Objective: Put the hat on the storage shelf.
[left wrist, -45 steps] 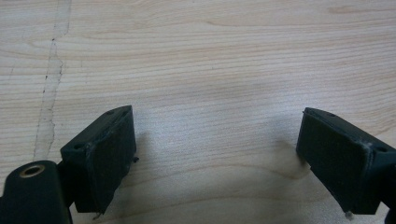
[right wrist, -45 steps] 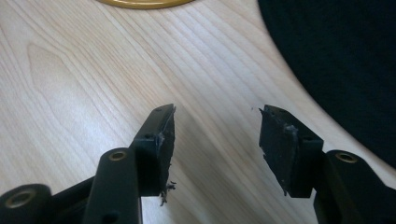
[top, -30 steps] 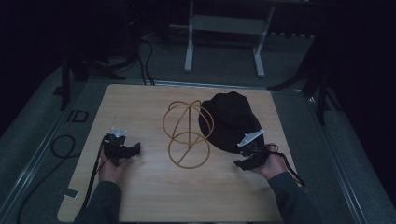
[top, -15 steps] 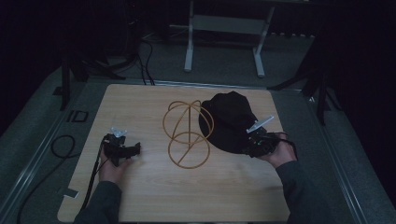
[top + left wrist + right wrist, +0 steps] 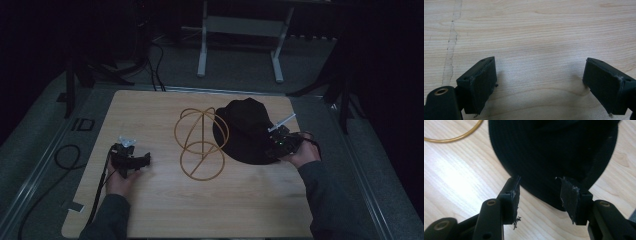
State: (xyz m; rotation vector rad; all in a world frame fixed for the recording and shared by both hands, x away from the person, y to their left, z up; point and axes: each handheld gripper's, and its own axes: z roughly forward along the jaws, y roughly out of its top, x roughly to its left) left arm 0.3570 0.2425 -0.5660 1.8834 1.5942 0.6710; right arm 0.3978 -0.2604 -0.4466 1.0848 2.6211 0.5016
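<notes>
The right gripper (image 5: 278, 145) has moved up to the black hat's (image 5: 247, 130) brim beside the wire stand (image 5: 200, 142), jaws spread and set to pinch; the left gripper (image 5: 131, 160) rests open-jawed on the surface (image 5: 150, 210).

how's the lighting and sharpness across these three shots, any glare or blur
High view: dim, the room behind nearly black, only the table lit; the black hat loses its detail. Left gripper view: bright and even, wood grain sharp, soft shadows under the open left tongs. Right gripper view: a glare patch whitens the wood at left, the hat reads as a dark mass, and the right tongs look slightly soft.
</notes>
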